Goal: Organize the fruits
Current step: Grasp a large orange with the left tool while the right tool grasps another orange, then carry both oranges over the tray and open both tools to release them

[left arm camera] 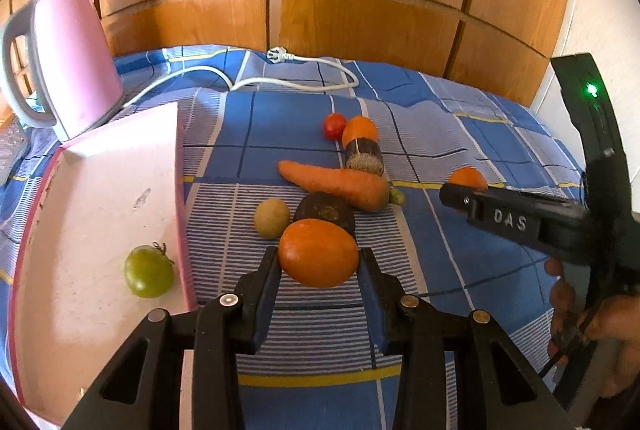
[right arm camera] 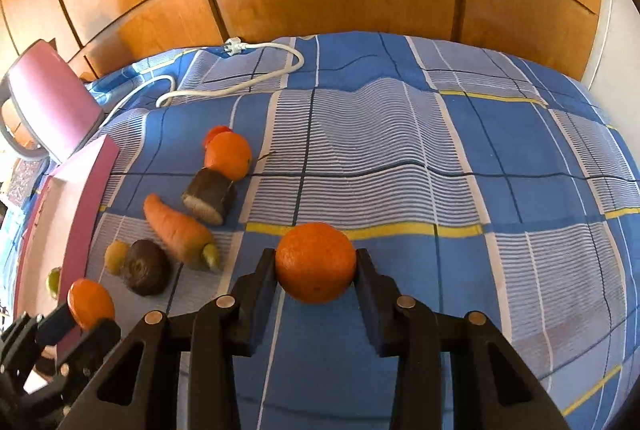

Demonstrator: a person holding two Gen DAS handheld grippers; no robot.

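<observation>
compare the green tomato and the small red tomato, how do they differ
Colour: the green tomato is green with a dry stem still attached, while the small red tomato is red. Place: the green tomato lies inside the pink tray, while the red tomato sits on the checked blue cloth, close against an orange. The green one looks larger, though it is nearer the camera. Both are round, and neither is held by a gripper.

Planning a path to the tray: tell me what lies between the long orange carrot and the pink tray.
In the left wrist view, a small round tan fruit sits on the checked blue cloth between the carrot and the tray; otherwise bare cloth.
</observation>
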